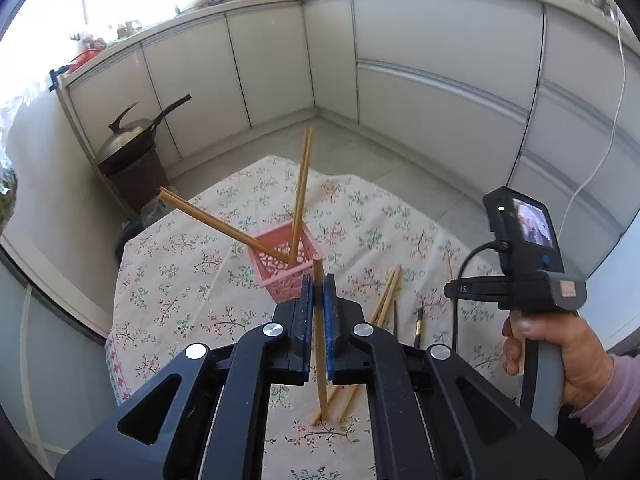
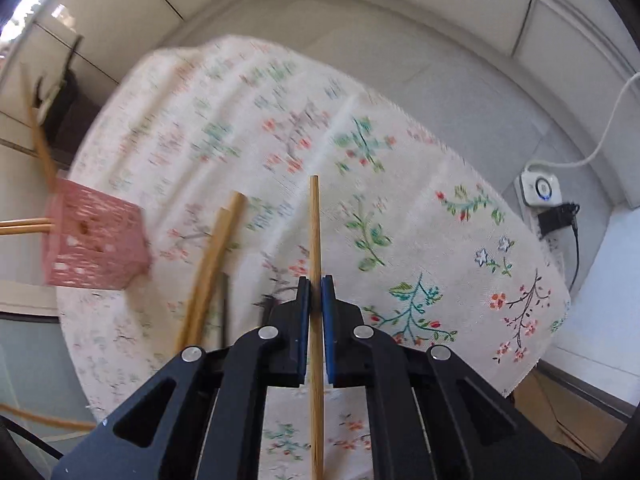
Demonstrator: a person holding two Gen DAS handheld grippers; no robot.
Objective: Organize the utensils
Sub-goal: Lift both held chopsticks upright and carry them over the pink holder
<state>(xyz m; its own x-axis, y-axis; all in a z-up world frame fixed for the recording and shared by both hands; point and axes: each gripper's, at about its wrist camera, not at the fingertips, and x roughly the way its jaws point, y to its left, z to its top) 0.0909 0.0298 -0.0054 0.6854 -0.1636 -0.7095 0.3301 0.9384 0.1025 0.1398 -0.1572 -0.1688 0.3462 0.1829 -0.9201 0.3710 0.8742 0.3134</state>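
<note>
A pink perforated basket (image 1: pixel 285 267) stands on the floral tablecloth (image 1: pixel 180 272) with several wooden chopsticks (image 1: pixel 301 196) leaning out of it. My left gripper (image 1: pixel 319 280) is shut on a wooden chopstick (image 1: pixel 319 340), held above the cloth just in front of the basket. My right gripper (image 2: pixel 316 282) is shut on another wooden chopstick (image 2: pixel 315 232) that points away over the cloth. The basket (image 2: pixel 94 246) lies to its left. Loose wooden chopsticks (image 2: pixel 212 264) and a dark one (image 2: pixel 224 308) lie on the cloth between them.
White floor cabinets (image 1: pixel 400 60) surround the small table. A covered wok on a dark bin (image 1: pixel 132 160) stands at the left. A person's hand (image 1: pixel 560 360) grips the right gripper's handle. A power strip with a white cable (image 2: pixel 540 192) lies on the floor at the right.
</note>
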